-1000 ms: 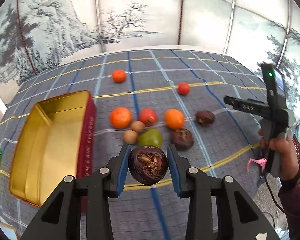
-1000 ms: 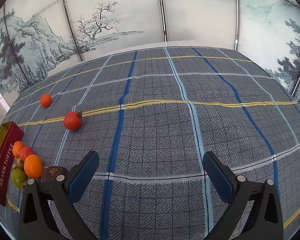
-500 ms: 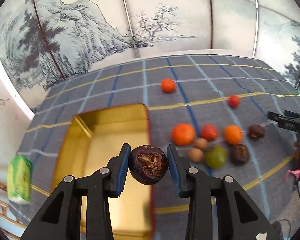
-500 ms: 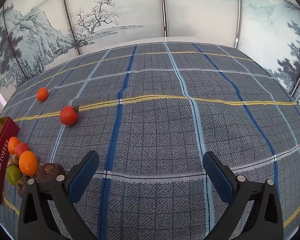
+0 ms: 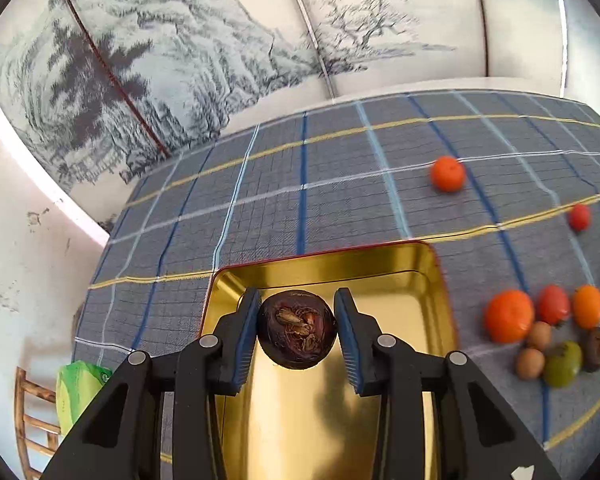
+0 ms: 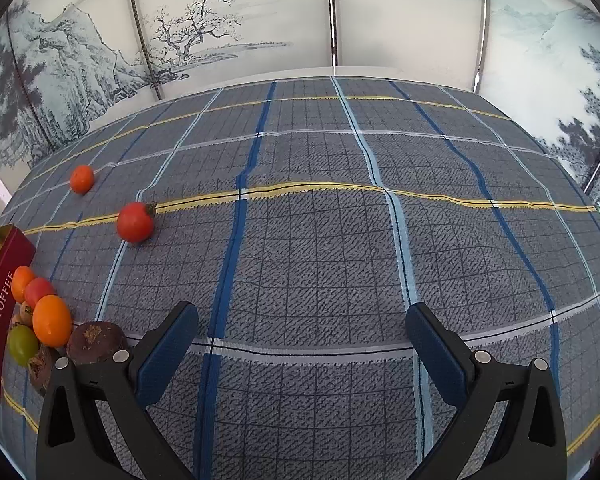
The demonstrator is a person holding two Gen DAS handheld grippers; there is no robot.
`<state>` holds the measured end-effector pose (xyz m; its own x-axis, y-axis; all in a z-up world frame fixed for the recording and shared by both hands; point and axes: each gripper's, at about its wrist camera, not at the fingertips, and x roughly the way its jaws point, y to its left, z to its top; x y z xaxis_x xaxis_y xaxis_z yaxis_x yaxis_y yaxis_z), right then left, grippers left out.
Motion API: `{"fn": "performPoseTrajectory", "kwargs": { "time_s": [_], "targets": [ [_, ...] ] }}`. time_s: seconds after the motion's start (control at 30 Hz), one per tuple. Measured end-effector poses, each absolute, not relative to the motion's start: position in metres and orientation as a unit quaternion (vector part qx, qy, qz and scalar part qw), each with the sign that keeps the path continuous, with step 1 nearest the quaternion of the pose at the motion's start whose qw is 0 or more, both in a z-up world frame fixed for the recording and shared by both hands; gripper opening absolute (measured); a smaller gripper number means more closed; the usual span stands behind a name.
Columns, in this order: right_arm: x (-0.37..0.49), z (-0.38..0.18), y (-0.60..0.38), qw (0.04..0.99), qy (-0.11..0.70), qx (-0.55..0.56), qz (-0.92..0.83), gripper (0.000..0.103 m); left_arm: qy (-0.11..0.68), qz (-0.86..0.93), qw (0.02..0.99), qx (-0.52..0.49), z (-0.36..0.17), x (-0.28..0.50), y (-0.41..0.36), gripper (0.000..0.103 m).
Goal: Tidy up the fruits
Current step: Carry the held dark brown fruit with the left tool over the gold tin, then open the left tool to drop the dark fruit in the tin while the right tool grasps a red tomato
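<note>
While the left tongs (image 5: pixel 296 330) pinch the dark brown round fruit (image 5: pixel 296 329) above the gold-lined red tin box (image 5: pixel 415 292) near the table's left edge, lower it close before releasing, so it cannot bounce. Right tongs (image 6: pixel 301 346) hang spread, empty.
</note>
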<state>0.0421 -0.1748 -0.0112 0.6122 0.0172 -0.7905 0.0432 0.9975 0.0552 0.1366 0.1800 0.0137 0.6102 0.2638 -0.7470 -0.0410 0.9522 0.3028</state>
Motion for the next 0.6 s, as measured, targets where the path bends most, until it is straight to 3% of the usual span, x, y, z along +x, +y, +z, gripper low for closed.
{"fn": "performPoseTrajectory", "kwargs": {
  "time_s": [0.6],
  "targets": [
    [0.048, -0.015, -0.169, 0.907, 0.421, 0.007, -0.01, 0.103, 0.472, 0.122, 0.866, 0.113, -0.016, 0.185, 0.216, 0.035]
  ]
}}
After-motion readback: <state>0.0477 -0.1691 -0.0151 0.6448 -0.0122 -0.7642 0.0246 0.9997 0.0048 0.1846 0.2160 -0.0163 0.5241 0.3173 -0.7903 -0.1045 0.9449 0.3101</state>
